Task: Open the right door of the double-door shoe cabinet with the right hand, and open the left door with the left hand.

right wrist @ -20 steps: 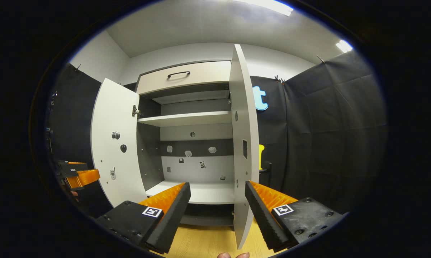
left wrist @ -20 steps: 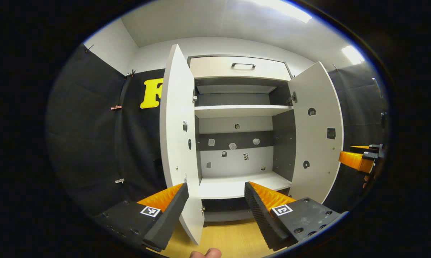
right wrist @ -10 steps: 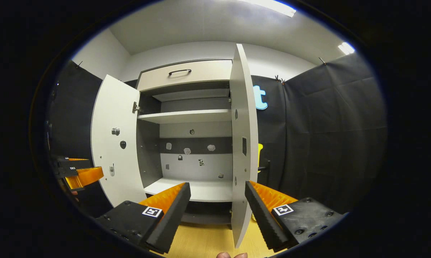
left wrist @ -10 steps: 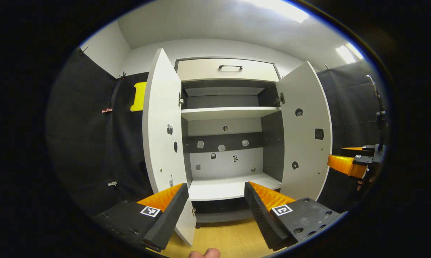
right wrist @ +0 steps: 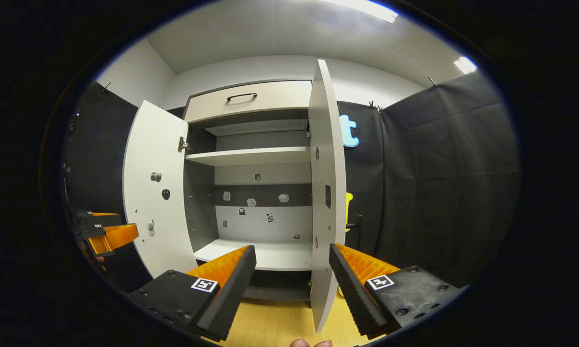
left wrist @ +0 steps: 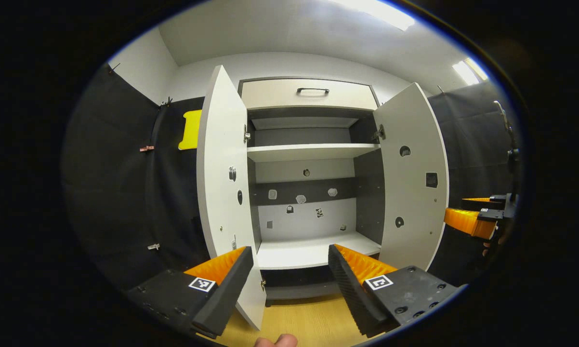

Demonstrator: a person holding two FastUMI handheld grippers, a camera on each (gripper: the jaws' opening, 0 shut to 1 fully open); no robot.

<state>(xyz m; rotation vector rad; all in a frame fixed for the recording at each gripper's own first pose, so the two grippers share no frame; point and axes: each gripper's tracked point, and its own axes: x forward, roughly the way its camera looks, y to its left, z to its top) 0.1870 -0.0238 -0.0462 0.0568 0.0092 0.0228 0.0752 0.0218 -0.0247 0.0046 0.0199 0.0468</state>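
A shoe cabinet (left wrist: 309, 96) stands with left door (left wrist: 219, 168) and right door (right wrist: 325, 168) swung wide. Left gripper (left wrist: 287, 274) and right gripper (right wrist: 292, 274) gape, gripping nothing. Opening looks finished; next, likely just withdraw.

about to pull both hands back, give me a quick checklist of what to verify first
1. Left door swung open: ok.
2. Right door swung open: ok.
3. Left gripper jaws apart, gripping nothing: ok.
4. Right gripper jaws apart, door edge between them untouched: ok.
5. Shelves bare: ok.
6. Top drawer shut: ok.
7. Doors at full hinge travel: cannot tell.
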